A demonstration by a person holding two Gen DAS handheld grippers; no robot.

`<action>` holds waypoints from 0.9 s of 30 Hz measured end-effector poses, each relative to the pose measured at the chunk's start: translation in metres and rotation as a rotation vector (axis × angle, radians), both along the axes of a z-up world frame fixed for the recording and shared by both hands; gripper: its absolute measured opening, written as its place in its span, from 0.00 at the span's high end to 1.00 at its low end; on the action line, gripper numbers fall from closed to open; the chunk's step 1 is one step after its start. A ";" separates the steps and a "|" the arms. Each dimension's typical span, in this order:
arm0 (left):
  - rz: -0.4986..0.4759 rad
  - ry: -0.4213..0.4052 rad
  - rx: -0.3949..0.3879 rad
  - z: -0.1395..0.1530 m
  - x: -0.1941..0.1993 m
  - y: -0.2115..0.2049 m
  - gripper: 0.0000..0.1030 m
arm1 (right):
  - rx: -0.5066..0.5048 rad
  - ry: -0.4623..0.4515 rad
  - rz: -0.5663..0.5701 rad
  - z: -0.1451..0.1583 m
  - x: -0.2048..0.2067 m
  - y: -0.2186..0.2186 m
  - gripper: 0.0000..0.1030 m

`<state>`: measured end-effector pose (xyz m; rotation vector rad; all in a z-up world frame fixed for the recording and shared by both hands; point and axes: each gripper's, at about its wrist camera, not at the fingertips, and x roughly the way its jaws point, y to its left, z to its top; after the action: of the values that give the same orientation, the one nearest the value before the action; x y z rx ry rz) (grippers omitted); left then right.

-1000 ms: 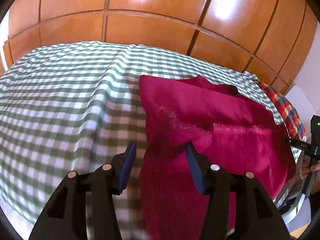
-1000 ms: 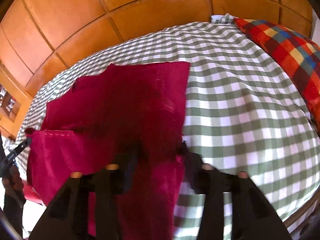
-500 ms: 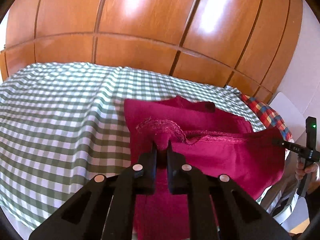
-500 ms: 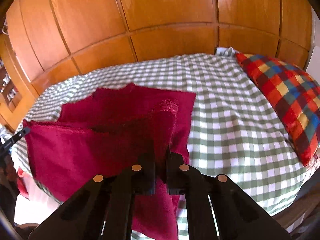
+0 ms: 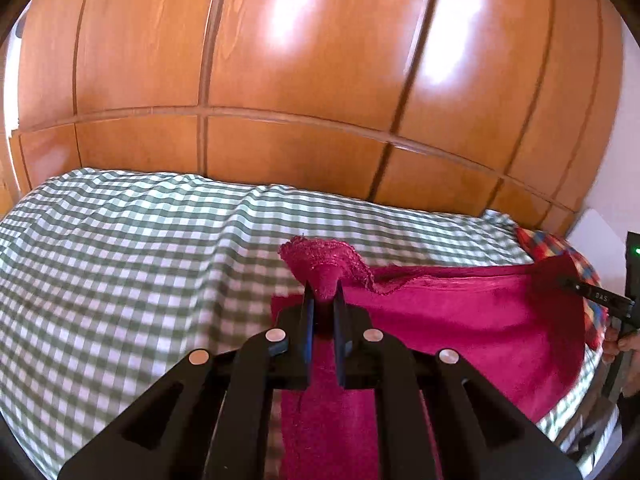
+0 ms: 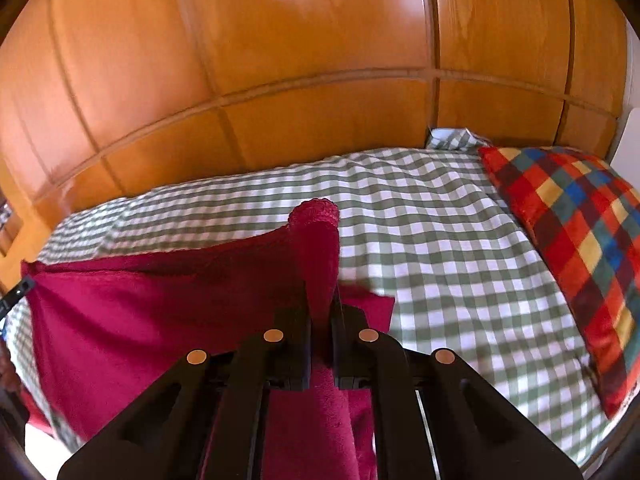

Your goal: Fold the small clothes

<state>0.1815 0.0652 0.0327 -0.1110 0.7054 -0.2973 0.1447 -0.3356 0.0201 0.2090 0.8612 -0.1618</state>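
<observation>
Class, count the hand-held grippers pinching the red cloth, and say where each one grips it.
2. The left hand-held gripper pinches one raised corner of the red cloth; the right hand-held gripper pinches the other raised corner. Both hold the edge up above the checked bed.

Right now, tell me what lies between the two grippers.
The red cloth's top edge spans from the left gripper to the right gripper, each shut on a corner; both wrist views show it.

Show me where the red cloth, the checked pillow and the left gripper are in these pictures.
red cloth (image 5: 460,320): left wrist view, on its raised flat part.
checked pillow (image 6: 572,216): right wrist view, on its top face.
left gripper (image 5: 323,300): left wrist view, between its fingertips, shut on the cloth's corner.
</observation>
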 end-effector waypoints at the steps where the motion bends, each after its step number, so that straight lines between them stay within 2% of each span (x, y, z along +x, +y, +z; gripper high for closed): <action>1: 0.012 0.018 0.008 -0.004 0.014 -0.003 0.93 | -0.003 0.015 -0.010 -0.006 0.008 -0.001 0.94; 9: 0.062 0.135 0.129 -0.055 0.079 -0.030 0.93 | -0.025 0.174 -0.042 -0.077 0.042 -0.008 0.94; 13: 0.101 0.244 0.208 -0.096 0.098 -0.038 0.91 | -0.029 0.180 -0.027 -0.079 0.039 -0.008 0.93; 14: 0.107 0.257 0.229 -0.102 0.099 -0.040 0.87 | -0.026 0.177 -0.021 -0.075 0.037 -0.009 0.90; 15: 0.113 0.251 0.244 -0.102 0.098 -0.042 0.85 | -0.025 0.171 -0.019 -0.070 0.032 -0.009 0.78; 16: 0.123 0.243 0.256 -0.100 0.095 -0.042 0.78 | -0.020 0.159 -0.017 -0.065 0.026 -0.011 0.62; 17: 0.138 0.231 0.255 -0.094 0.090 -0.041 0.70 | -0.006 0.138 -0.014 -0.059 0.016 -0.013 0.57; 18: 0.143 0.216 0.244 -0.087 0.084 -0.037 0.67 | 0.009 0.126 -0.012 -0.054 0.006 -0.014 0.55; 23: 0.115 0.181 0.176 -0.067 0.043 -0.014 0.60 | 0.150 0.118 0.025 -0.047 -0.058 -0.019 0.55; 25: 0.096 0.181 0.141 -0.065 0.021 -0.001 0.54 | 0.230 0.130 0.048 -0.052 -0.090 -0.017 0.54; 27: 0.063 0.198 0.085 -0.067 -0.008 0.012 0.50 | 0.270 0.141 0.071 -0.056 -0.112 -0.012 0.54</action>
<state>0.1736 0.0771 -0.0347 -0.0818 0.9079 -0.1973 0.0331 -0.3471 -0.0364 0.4226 1.0294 0.0068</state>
